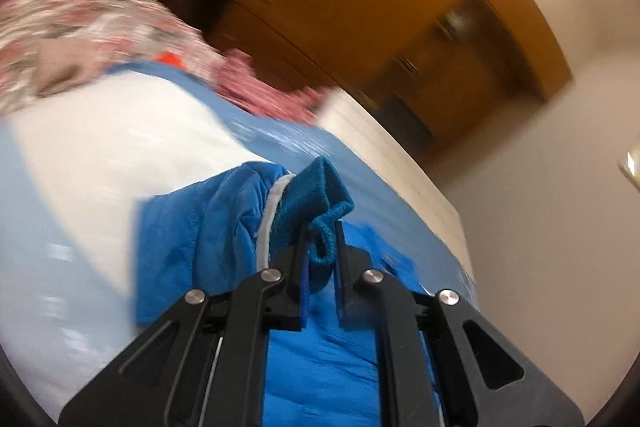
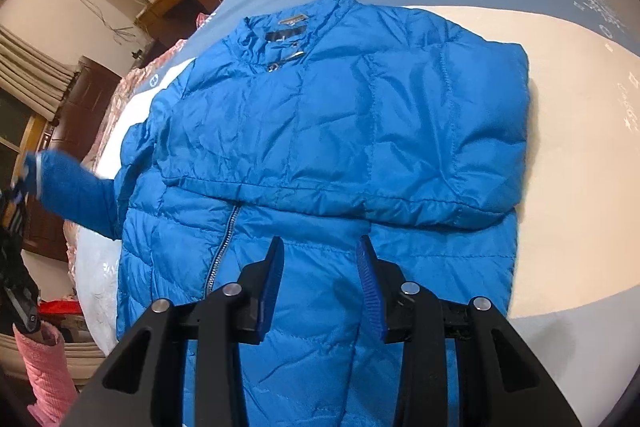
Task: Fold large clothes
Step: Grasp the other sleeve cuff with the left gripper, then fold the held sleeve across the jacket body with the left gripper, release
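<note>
on the bed the blue puffer jacket lies flat, collar away from me, one sleeve already folded across its chest. my left gripper is clamped on the knit cuff of the other sleeve, lifting it off the bedspread. my right gripper hovers over the jacket's lower front beside the zipper, its fingers partly apart and gripping nothing.

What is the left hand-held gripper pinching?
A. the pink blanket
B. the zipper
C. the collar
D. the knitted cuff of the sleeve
D: the left hand-held gripper is shut on the knitted blue cuff at the end of the puffy blue jacket sleeve.
</note>
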